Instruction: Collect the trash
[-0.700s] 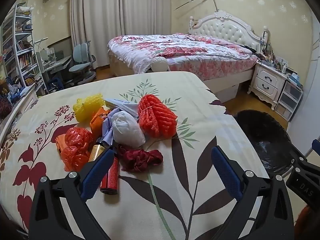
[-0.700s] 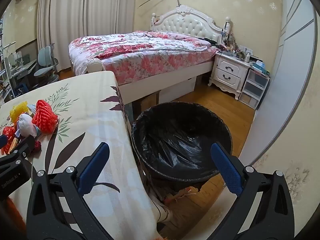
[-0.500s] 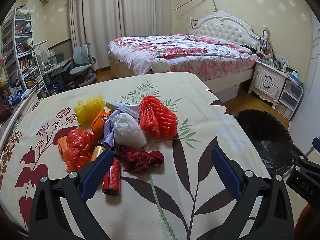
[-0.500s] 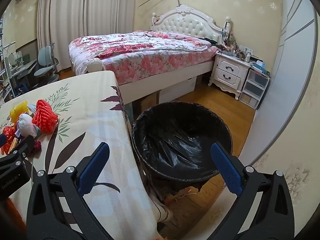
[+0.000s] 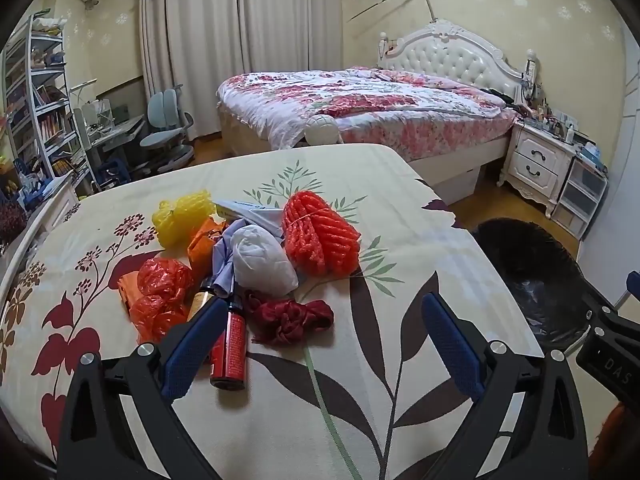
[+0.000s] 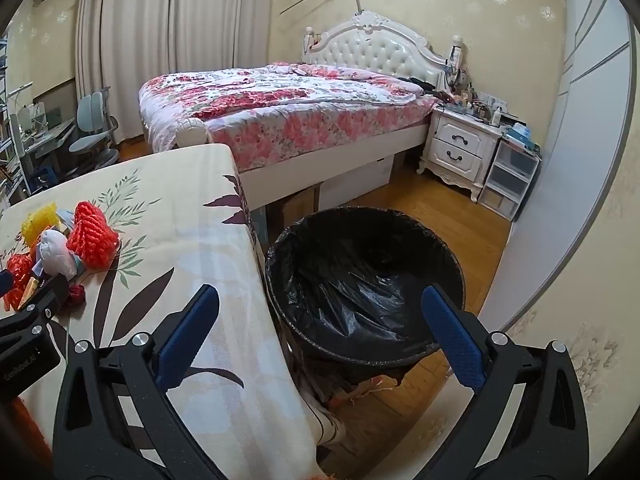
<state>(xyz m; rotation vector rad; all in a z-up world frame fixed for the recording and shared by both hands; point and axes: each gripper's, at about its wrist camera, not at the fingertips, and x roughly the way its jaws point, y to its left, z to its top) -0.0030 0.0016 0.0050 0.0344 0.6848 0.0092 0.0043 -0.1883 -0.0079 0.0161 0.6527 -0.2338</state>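
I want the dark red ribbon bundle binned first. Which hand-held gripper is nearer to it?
Left. The left hand-held gripper hangs open right over the dark red ribbon bundle; the right hand-held gripper is off past the table edge, open above the black-lined bin.

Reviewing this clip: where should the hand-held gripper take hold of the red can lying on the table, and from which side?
Probably across the red can's lower body, coming from above: it lies flat, its near end free and its far end tucked under the trash pile.

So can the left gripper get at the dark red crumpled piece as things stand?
Probably yes: the left gripper is open and empty, and the dark red crumpled piece lies at the pile's near edge, uncovered, just ahead between its fingers.
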